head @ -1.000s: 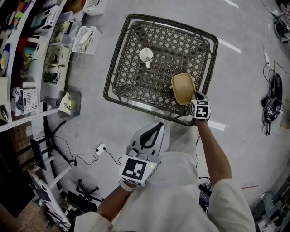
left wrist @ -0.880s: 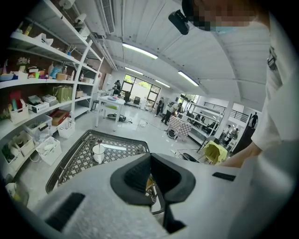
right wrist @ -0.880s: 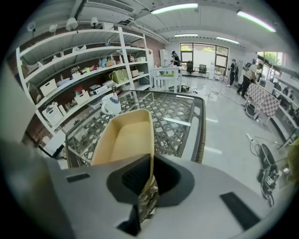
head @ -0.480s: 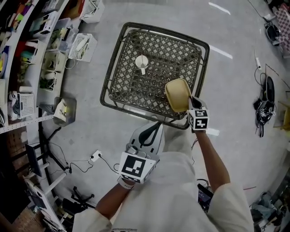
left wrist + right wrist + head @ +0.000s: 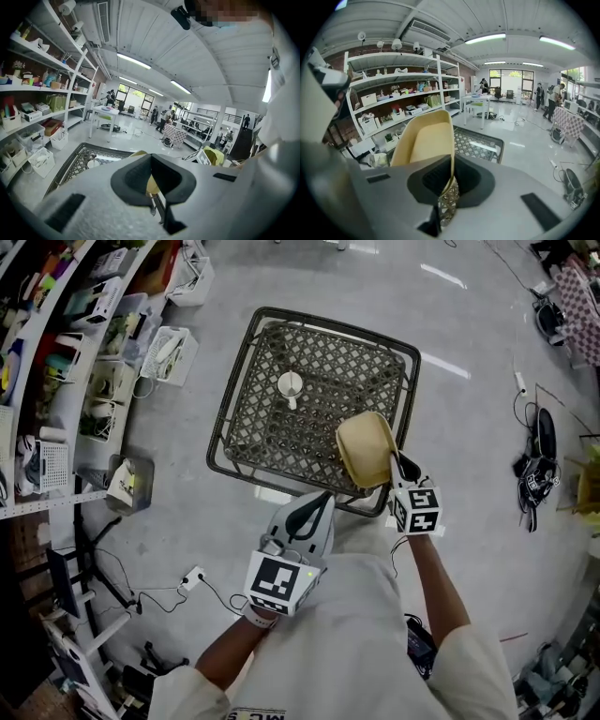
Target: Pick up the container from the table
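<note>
The beige container [image 5: 366, 448] hangs tilted above the near right corner of the dark lattice table [image 5: 281, 437]. My right gripper [image 5: 397, 468] is shut on its rim. In the right gripper view the container [image 5: 424, 138] rises up and left from the pinched jaws [image 5: 449, 183], with the table [image 5: 477, 143] far below. My left gripper [image 5: 311, 514] hovers near my body, off the table's near edge, jaws together and holding nothing. In the left gripper view [image 5: 157, 199] a sliver of the container [image 5: 138, 153] shows past the jaws.
A small white round object [image 5: 290, 385] lies on the table's middle. Shelves with bins [image 5: 56, 352] and white baskets [image 5: 169, 348] line the left. Cables and a power strip [image 5: 194, 576] lie on the floor near left, and more gear [image 5: 534, 474] at right.
My right gripper has risen with the container, lifting it off the table towards the camera. The left gripper has barely moved.
</note>
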